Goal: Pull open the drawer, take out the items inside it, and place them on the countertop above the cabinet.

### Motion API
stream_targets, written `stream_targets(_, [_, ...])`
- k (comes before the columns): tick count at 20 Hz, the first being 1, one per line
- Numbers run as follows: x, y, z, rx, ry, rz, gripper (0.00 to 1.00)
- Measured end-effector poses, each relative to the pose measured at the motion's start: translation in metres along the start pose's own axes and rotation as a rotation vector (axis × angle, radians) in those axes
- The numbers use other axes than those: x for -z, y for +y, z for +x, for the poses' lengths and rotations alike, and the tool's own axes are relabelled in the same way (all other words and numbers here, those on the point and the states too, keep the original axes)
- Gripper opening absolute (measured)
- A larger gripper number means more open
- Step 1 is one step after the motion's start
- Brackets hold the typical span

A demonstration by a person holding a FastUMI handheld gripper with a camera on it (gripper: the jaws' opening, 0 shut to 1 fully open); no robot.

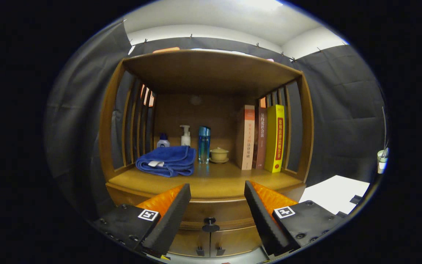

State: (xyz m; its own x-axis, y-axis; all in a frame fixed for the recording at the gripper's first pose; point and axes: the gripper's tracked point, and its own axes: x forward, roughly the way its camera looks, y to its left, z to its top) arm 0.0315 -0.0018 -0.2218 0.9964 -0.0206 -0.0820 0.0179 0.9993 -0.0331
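A wooden cabinet stands ahead of me, with a countertop (218,181) under an upper shelf. Its drawer (214,214) is closed, and a small dark knob (210,221) sits on the drawer front, between my two fingers and a little beyond them. My gripper (216,200) is open with nothing between its fingers. The drawer's contents are hidden. Below the drawer are two small doors (211,242) with dark handles.
On the countertop lie a folded blue towel (167,160), a small bottle (163,140), a white pump bottle (185,136), a blue bottle (204,144) and a lidded cup on a saucer (219,154). Three books (264,137) stand at the right. A white surface (333,196) lies right of the cabinet.
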Motion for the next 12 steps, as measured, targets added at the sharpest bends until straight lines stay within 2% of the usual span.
stream_targets(8, [0.094,-0.001,0.020,0.038,0.108,0.072,0.99])
stream_targets(10, [0.109,0.000,0.023,0.033,0.128,0.078,0.96])
stream_targets(12, [0.121,0.003,0.028,0.026,0.144,0.063,0.87])
